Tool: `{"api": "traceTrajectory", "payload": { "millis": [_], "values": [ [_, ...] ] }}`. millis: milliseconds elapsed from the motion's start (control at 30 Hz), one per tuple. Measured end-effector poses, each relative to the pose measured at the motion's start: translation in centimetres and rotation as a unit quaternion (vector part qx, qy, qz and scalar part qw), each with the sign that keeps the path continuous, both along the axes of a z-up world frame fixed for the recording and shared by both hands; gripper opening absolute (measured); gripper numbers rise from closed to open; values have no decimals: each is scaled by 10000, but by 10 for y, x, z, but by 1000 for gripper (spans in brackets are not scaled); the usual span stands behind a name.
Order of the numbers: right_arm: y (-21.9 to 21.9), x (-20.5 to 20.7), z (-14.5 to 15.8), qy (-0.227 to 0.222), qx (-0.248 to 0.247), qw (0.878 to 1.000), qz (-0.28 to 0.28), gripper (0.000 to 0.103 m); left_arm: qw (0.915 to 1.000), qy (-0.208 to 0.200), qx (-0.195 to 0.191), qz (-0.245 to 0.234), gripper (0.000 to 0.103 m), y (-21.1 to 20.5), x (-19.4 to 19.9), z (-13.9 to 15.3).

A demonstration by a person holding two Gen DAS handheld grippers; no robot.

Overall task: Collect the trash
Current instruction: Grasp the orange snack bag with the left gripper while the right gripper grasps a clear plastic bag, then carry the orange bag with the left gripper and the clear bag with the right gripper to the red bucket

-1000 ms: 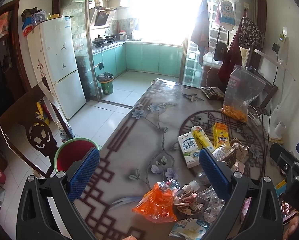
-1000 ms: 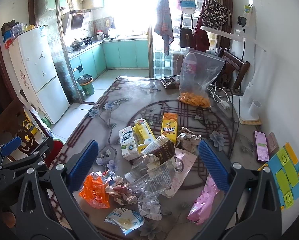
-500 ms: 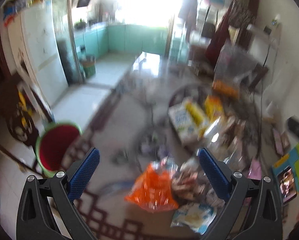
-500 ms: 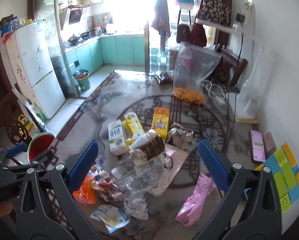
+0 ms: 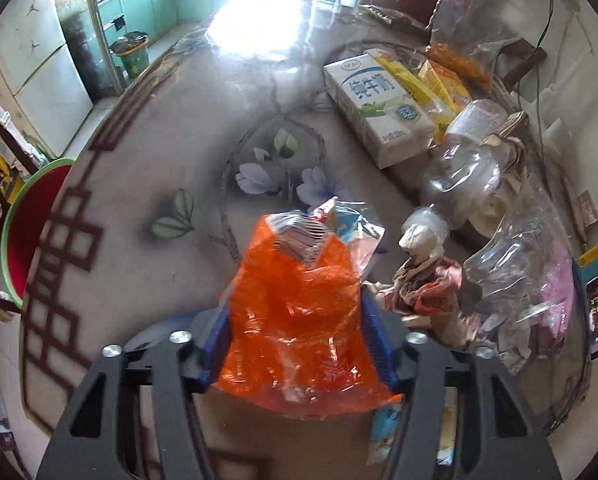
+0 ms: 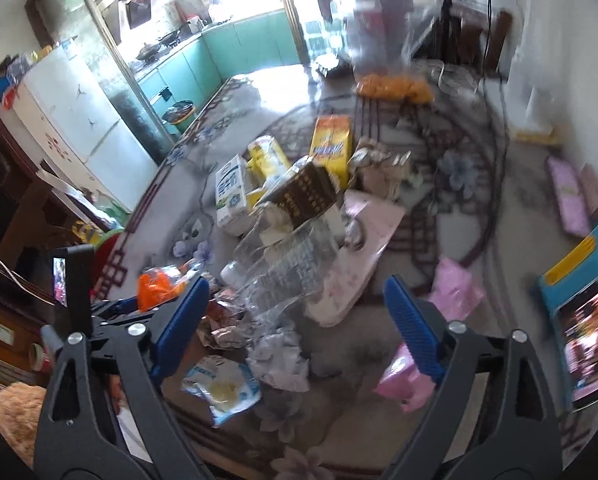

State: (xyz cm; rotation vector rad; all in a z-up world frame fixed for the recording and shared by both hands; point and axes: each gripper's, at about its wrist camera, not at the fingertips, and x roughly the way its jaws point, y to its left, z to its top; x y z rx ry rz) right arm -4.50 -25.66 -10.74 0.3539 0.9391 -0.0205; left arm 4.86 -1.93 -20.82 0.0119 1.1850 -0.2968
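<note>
My left gripper is shut on an orange plastic wrapper at the near edge of the table; the wrapper also shows in the right wrist view. Right of it lie crumpled paper, a clear plastic bottle and a white milk carton. My right gripper is open above a crushed clear bottle, crumpled paper and a blue-white wrapper. A pink wrapper lies to its right.
A red bin with a green rim stands on the floor left of the table. Yellow cartons, a brown box and a clear bag with orange contents lie further back. A phone rests at right.
My left gripper has dropped down to the table and shut on the orange wrapper. My right gripper has moved lower and closer over the trash pile, still open.
</note>
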Motion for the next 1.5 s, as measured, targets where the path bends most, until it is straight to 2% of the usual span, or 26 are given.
{"api": "traceTrajectory", "payload": {
  "millis": [133,400,500,533,600,667,767,800,933,967,1000,1067,1267,1300,1367,1433,1500],
  "values": [
    [-4,11,-23,237,583,9980,-44,80,9998,-3,-173,86,42,8,0,7],
    [-2,34,-57,649,1022,9925,-181,78,9954,-873,-327,233,41,29,-11,76],
    [1,42,-66,769,1054,9913,-187,71,9931,-1066,-405,264,41,33,-14,95],
    [2,43,-67,777,1046,9913,-190,67,9929,-1073,-446,259,42,35,-16,98],
    [2,43,-68,773,1026,9915,-200,49,9932,-1044,-473,218,42,33,-14,99],
    [-1,43,-69,740,1107,9909,-212,25,9937,-1002,-463,182,44,29,-11,96],
    [-6,40,-67,656,1232,9900,-214,7,9943,-920,-505,165,49,29,-10,91],
    [-7,40,-66,618,1234,9902,-205,4,9943,-919,-515,155,51,29,-13,89],
    [-7,37,-53,420,1178,9921,-127,1,9952,-795,-553,141,53,24,-8,81],
    [-8,36,-50,371,1158,9925,-122,1,9954,-780,-536,160,59,23,-6,79],
    [-9,35,-47,323,1161,9926,-123,1,9954,-790,-514,175,69,23,-6,78],
    [-12,33,-41,233,1207,9923,-151,1,9951,-809,-528,196,72,23,-4,77],
    [-17,31,-30,103,1148,9932,-169,1,9968,-610,-453,266,74,24,0,65],
    [-16,31,-28,78,1135,9934,-151,1,9971,-585,-418,246,77,25,0,63],
    [-15,30,-26,35,1104,9938,-121,1,9983,-439,-345,168,85,24,1,54],
    [-13,31,-23,-5,1105,9938,-98,1,9990,-329,-274,139,85,23,2,41],
    [-12,31,-20,-44,1100,9939,-67,1,9996,-214,-30,178,85,21,4,23]
  ]
}}
